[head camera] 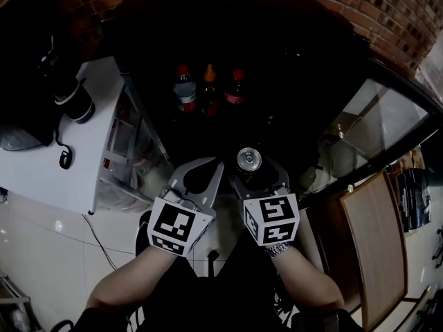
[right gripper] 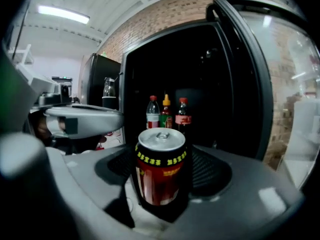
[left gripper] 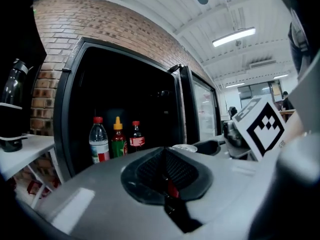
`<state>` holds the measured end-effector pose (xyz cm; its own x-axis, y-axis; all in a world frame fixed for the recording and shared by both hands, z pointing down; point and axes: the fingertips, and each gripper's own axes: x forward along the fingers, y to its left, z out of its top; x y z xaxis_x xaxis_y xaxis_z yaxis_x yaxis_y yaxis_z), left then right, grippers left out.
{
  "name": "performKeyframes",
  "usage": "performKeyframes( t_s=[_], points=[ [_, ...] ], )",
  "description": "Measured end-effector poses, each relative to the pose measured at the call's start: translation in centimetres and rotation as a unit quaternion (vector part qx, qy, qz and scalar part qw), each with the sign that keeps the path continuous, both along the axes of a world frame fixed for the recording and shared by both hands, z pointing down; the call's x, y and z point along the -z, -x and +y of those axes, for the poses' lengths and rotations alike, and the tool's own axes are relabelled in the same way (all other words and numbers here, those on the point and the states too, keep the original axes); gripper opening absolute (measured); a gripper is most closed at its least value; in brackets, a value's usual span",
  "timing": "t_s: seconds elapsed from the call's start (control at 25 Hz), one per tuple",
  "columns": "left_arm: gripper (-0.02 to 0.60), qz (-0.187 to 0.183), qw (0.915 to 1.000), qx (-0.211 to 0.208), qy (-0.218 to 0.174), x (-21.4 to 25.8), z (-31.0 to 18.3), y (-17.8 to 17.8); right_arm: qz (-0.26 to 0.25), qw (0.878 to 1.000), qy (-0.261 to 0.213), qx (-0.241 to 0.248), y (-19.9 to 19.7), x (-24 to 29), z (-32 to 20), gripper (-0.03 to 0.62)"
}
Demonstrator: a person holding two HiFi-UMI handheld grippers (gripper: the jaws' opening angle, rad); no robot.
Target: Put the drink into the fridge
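Two grippers are up in front of the open black fridge (left gripper: pixel 65 114), side by side, and the action is all on the right. The right gripper (head camera: pixel 253 169) has its fingers clamped on the red drink can with a silver top and a band of yellow print (right gripper: pixel 161 174). The can stands upright between the jaws, gripped on both sides. It is out in front of the fridge opening, not on a shelf.

Over on the left, the left gripper (left gripper: pixel 166 169) has its jaws pressed together with nothing between them. It sits just beside the right one.

Far back in the dark fridge, three bottles stand in a row, well apart from the can. From the left they are a clear plastic bottle with a red cap and red label (left gripper: pixel 99 140), a green bottle with a yellow-orange cap (left gripper: pixel 118 140), and a dark cola bottle with a red cap (left gripper: pixel 136 136).

The fridge's glass door (head camera: pixel 377 126) is swung wide to the right. A white shelf unit (head camera: pixel 83 137) stands at the left, and a red brick wall (left gripper: pixel 100 19) rises around the fridge.
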<state>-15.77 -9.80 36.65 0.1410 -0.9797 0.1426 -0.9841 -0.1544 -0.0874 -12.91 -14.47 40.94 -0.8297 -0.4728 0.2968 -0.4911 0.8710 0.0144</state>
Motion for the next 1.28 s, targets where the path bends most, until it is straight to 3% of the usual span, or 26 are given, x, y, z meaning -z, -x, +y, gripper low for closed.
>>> performKeyframes(
  t_s=[0.52,1.28],
  points=[
    [0.003,0.006,0.9992,0.033,0.020,-3.3,-1.2,4.6,0.002,1.000,0.008,0.020,6.2,-5.3,-2.8,0.322],
    [0.003,0.023,0.9986,0.031,0.036,-6.2,-5.1,7.6,0.027,0.999,0.019,0.014,11.1,-10.5,-8.0,0.322]
  ],
)
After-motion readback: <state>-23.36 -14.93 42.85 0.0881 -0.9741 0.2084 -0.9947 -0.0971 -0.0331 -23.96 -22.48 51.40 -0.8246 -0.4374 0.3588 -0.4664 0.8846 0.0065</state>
